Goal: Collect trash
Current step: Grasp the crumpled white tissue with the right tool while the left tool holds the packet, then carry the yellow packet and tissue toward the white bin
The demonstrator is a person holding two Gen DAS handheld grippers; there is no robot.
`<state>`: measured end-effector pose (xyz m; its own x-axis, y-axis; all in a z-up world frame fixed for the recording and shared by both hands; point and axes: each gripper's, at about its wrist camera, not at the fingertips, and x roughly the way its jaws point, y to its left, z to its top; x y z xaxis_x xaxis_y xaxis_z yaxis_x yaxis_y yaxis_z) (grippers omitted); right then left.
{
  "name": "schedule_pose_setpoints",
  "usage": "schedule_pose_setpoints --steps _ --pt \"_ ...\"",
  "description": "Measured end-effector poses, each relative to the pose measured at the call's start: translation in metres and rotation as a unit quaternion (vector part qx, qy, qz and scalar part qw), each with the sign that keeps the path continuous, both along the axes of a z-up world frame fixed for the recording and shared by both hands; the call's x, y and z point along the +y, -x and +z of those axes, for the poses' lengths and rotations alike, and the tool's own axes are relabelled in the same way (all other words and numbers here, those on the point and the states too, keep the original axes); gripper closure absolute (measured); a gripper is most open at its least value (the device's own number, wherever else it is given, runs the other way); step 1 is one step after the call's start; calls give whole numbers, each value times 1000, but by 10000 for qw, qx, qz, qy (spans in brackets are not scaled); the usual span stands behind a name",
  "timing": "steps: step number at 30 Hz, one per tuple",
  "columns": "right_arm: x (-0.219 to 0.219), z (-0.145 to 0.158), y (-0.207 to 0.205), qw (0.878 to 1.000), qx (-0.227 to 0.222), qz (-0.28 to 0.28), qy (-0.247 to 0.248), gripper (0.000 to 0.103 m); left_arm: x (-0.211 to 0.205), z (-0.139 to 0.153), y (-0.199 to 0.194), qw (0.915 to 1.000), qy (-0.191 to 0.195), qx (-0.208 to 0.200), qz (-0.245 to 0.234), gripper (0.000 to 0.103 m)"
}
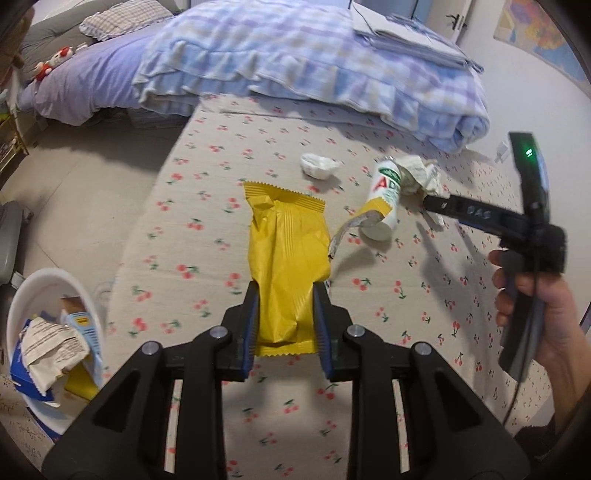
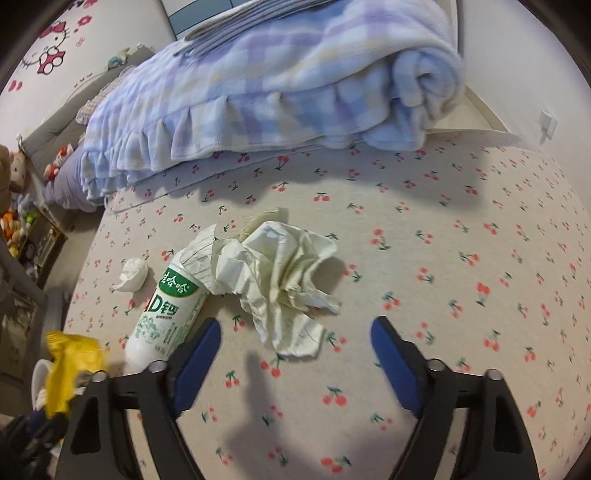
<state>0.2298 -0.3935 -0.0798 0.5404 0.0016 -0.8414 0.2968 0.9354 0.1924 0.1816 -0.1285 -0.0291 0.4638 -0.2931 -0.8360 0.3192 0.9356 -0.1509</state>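
Cherry-print sheet (image 2: 443, 258) covering the bed. Folded blue-and-lilac checked blanket (image 2: 277, 92) with ruffled hem along the bed's far edge, a folded cloth (image 1: 406, 29) lying on top. Plush toys (image 1: 50, 62) on the adjoining lilac bedding (image 1: 85, 85). Cartoon cat decal (image 2: 51, 48) on the wall.

Cherry-print bed (image 2: 461, 258) — bottle (image 2: 166, 314), crumpled paper (image 2: 284, 273)

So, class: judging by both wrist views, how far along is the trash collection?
Done: the bin already holds several wrappers. In hand: the left gripper is shut on the yellow wrapper. Left: the bottle, the crumpled paper and the tissue still lie on the bed; the right gripper is open near the paper.
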Motion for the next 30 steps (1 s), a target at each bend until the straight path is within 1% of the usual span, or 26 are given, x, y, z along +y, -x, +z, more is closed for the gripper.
schedule_pose_setpoints --steps 2,4,5,7,8,9,12,15,18,22,30 --pt "4 -4 -6 10000 22 45 -6 28 6 3 -1 10000 58 -3 51 74" --pt "6 -8 -11 9999 69 68 88 36 11 6 -2 9999 103 -20 92 74" --pt "7 -9 -12 9999 90 78 104 42 13 8 -2 9999 120 -32 107 74" --pt "8 -9 -13 9998 57 138 141 58 18 10 -3 9998 159 -48 135 74" --pt "8 -9 -12 9998 61 190 86 75 19 11 -3 9997 169 -53 143 74" --pt "7 -8 -10 9996 10 269 -29 82 21 12 -2 9997 178 -59 156 74" --pt "1 -2 -2 9994 -98 326 -96 86 28 16 1 9995 207 -72 217 74" --pt "-4 10 9 9990 -191 350 -195 88 36 19 4 9993 232 -106 274 74" --pt "-3 25 21 9985 -291 443 -120 88 46 23 9 9990 247 -157 330 74" --pt "5 43 37 9976 -353 589 -45 89 59 28 15 9985 281 -208 420 74" --pt "35 72 66 9939 -462 1000 97 89 92 35 31 9966 418 -258 661 74"
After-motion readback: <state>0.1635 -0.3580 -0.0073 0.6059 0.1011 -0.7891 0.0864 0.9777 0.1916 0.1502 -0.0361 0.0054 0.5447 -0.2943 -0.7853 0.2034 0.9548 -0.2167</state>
